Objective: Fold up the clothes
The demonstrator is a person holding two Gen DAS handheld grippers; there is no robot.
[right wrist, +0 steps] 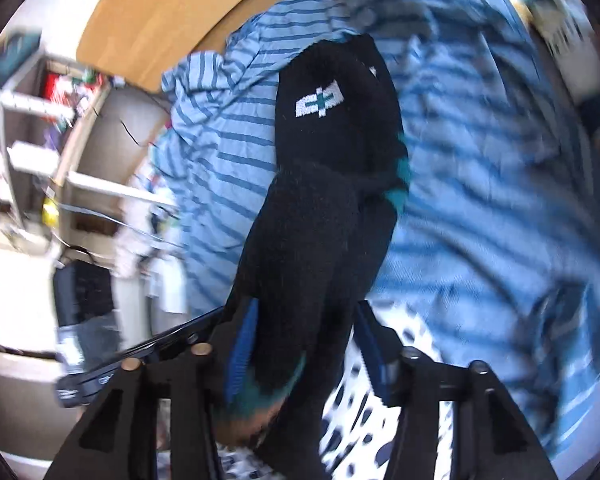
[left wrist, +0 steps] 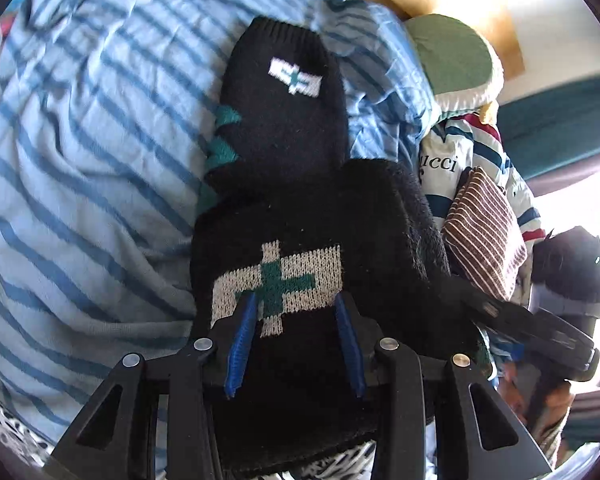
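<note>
- Straddling the near end of a black knit garment point(left wrist: 288, 200), the left tongs point(left wrist: 296, 336) stand apart, blue pads on either side of its white-and-green cross patch point(left wrist: 278, 284); whether they press the cloth cannot be told.
- The right tongs point(right wrist: 304, 344) also stand apart, with a dark fold of the same garment point(right wrist: 312, 216) between the pads; the view is blurred, so contact is uncertain.
- Two tools at one end suggest that the knit is being controlled by its edge, which suits a fold along its length.
- The garment lies stretched away from both tongs, a second small patch point(left wrist: 295, 77) at its far end, partly doubled over itself.
- It rests on a blue striped shirt point(left wrist: 80, 140), which serves as its bed.
- A spotted cloth point(right wrist: 364, 412) shows beneath; other clothes point(left wrist: 472, 184) are heaped to the right.
</note>
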